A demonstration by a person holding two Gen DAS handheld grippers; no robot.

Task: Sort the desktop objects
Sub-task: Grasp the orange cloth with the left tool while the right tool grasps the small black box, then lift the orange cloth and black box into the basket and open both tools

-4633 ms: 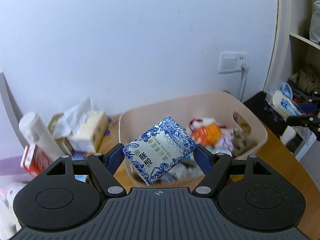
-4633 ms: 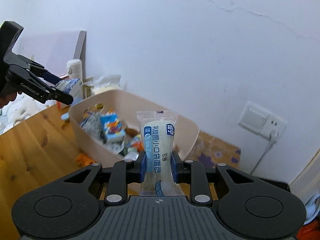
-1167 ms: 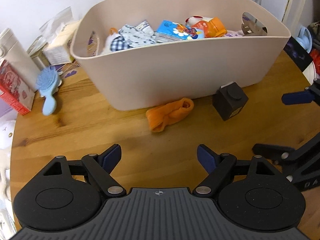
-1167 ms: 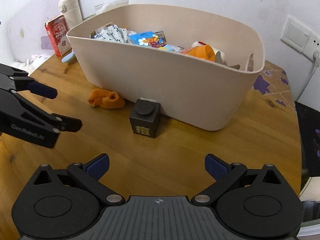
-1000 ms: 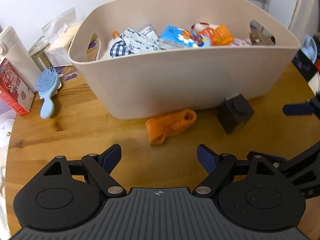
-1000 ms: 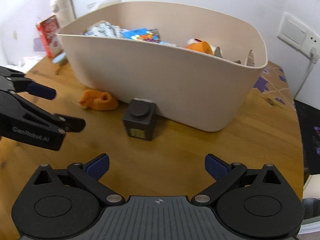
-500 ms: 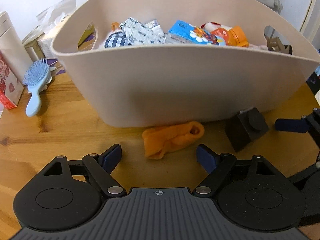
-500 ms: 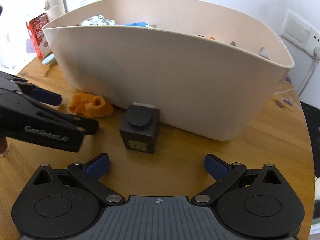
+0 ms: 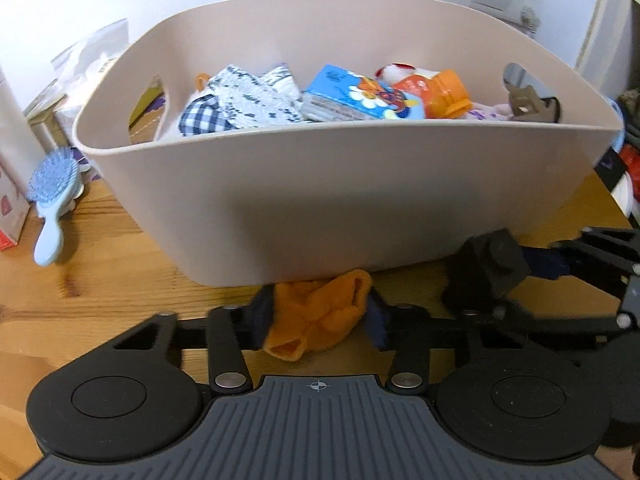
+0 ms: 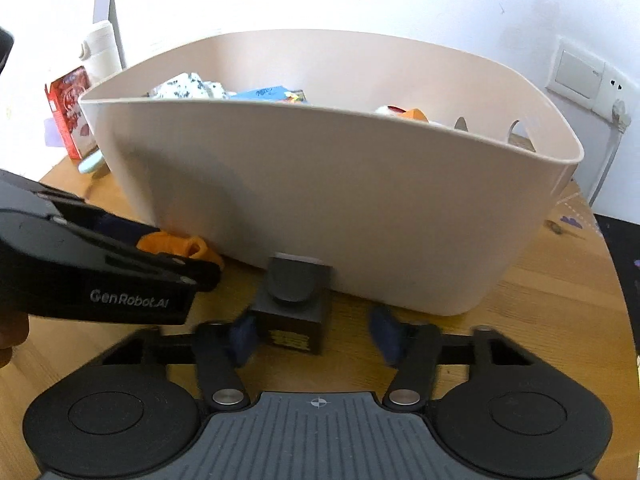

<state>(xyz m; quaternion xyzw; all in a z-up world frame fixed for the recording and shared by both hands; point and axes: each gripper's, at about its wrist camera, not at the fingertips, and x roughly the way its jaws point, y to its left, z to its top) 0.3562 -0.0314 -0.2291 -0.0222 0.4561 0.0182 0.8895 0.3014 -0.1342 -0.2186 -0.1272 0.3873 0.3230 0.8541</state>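
A beige basket [image 9: 320, 208] full of packets stands on the wooden table; it also shows in the right wrist view [image 10: 360, 216]. An orange cloth [image 9: 316, 316] lies at its foot. My left gripper [image 9: 316, 318] has closed around the cloth, both pads touching it. A black cube [image 10: 294, 308] with a round knob stands to the right of the cloth; it also shows in the left wrist view [image 9: 490, 276]. My right gripper [image 10: 314, 338] is open around the cube, its left pad near the cube, its right pad apart. The cloth [image 10: 176, 246] shows behind the left gripper.
A blue hairbrush [image 9: 50, 200], a red carton [image 10: 72, 112] and a white bottle [image 10: 102, 52] are left of the basket. A wall socket [image 10: 580, 80] is at the right. The table edge [image 10: 624, 320] curves close on the right.
Both grippers moved forward and down to the table. The left jaws narrowed onto the orange cloth. The right jaws narrowed around the black cube.
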